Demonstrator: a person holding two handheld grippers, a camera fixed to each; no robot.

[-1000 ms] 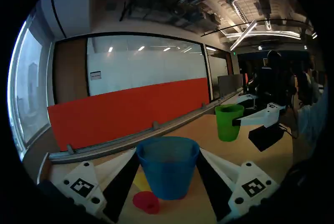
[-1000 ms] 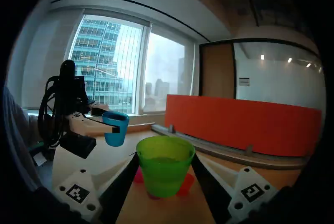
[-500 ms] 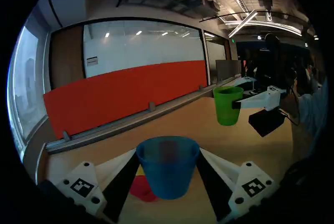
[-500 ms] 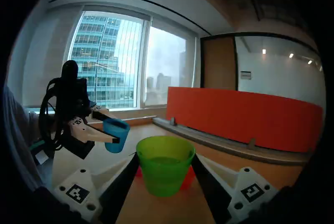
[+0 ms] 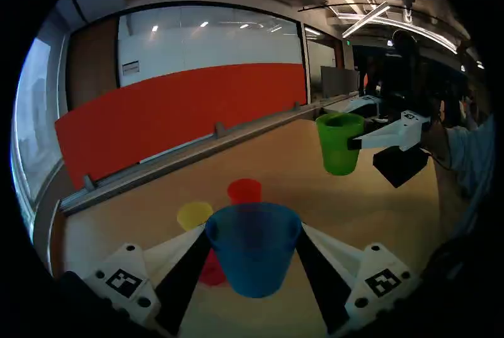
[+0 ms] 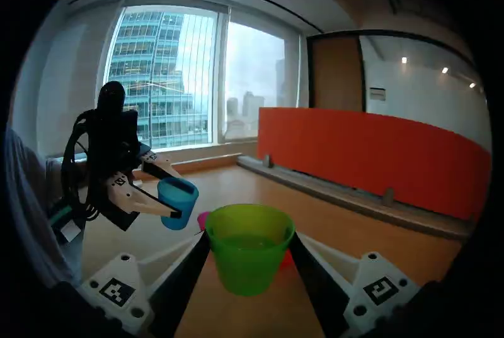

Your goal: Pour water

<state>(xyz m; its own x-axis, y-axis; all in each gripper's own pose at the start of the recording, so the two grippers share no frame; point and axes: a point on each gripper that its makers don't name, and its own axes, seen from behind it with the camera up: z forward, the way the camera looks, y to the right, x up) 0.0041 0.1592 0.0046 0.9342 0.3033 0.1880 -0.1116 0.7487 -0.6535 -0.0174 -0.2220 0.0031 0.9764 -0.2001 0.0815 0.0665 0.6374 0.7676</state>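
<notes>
A blue cup (image 5: 254,250) sits upright between the fingers of my left gripper (image 5: 254,256), held above the wooden table (image 5: 296,180). My right gripper (image 6: 249,262) is shut on a green cup (image 6: 249,247) with liquid inside. In the left gripper view that green cup (image 5: 339,143) hangs to the right, farther off, with white fingers (image 5: 390,138) on it. In the right gripper view the blue cup (image 6: 177,202) is at the left, a little tilted, in the other gripper's fingers (image 6: 140,201). The two cups are apart.
On the table under the blue cup stand a red cup (image 5: 244,191), a yellow cup (image 5: 194,215) and a pink-red one (image 5: 213,270). A pink cup (image 6: 203,219) peeks out behind the green one. An orange partition (image 5: 183,111) with a rail runs along the table's far edge. A sleeve (image 6: 28,212) is at left.
Both views have tipped downward, so more of the table shows. The red and yellow cups have come into sight below the blue cup. In the right gripper view, the blue cup has come lower and closer.
</notes>
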